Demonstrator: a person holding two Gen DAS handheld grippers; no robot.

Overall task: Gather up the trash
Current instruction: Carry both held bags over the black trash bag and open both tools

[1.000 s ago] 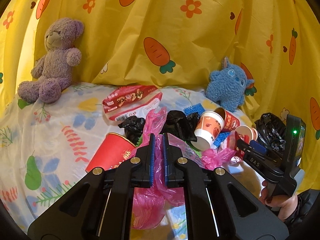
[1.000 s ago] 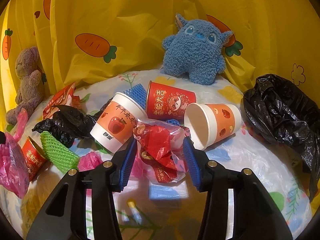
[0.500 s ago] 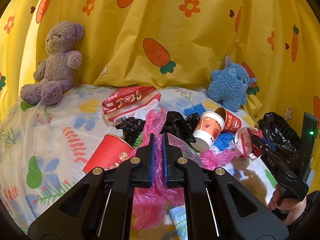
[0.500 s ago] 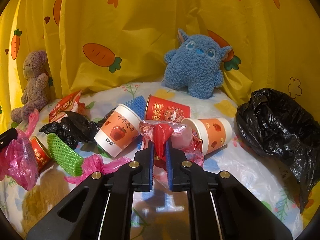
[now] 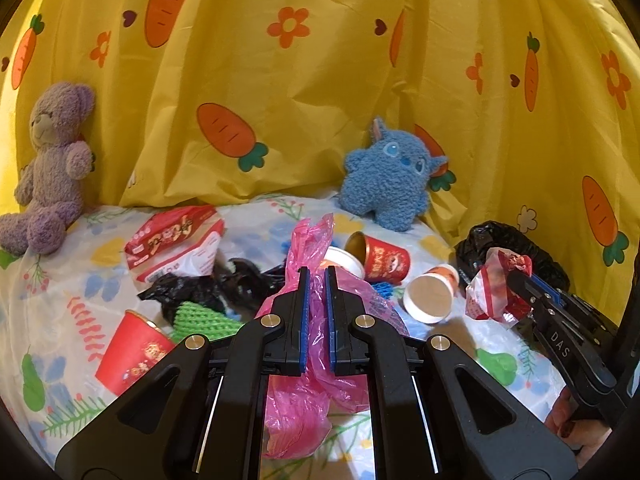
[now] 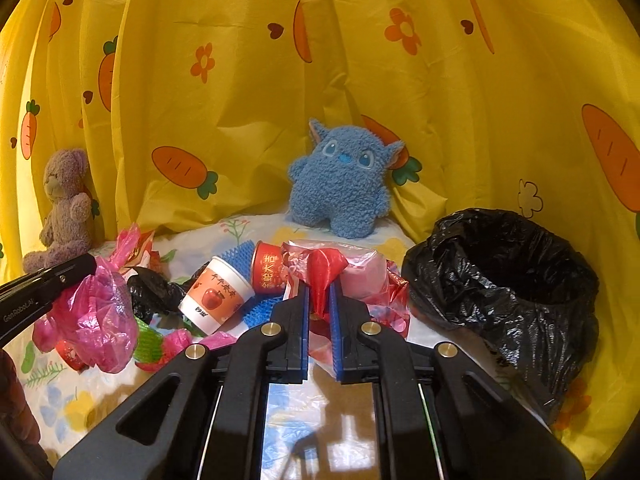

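At the 3 o'clock edge of the right wrist view stands the open black plastic trash bag [image 6: 516, 280], mouth spread upward, judged to be the receptacle, which explains why the held items are being carried off the surface. It rests on the flower-printed sheet covering the tabletop [image 5: 60, 280], against the yellow carrot-printed curtain [image 5: 320, 100].

Two plush toys sit against the curtain: one fluffy blue monster toy [image 6: 340, 184] at 12 o'clock and one purple teddy bear [image 6: 66, 208] at 9 o'clock. Judged not to be trash.

Loose trash, centre of the tabletop:
- one red-and-white flat snack packet [image 5: 176, 240];
- four paper cups visible in the left wrist view, two red, [image 5: 132, 352] and [image 5: 380, 258], two white-and-orange, all lying on their sides;
- one green foam net sleeve [image 5: 200, 316];
- crumpled black film, count not clear.

Held trash:
- The left gripper [image 5: 316, 280] has its fingers clamped on the crumpled pink plastic bag [image 5: 304, 412], which hangs clear of the sheet.
- The right gripper [image 6: 319, 292] has its fingers clamped on the crumpled red-and-clear plastic wrapper [image 6: 360, 276], just left of the trash bag's rim.
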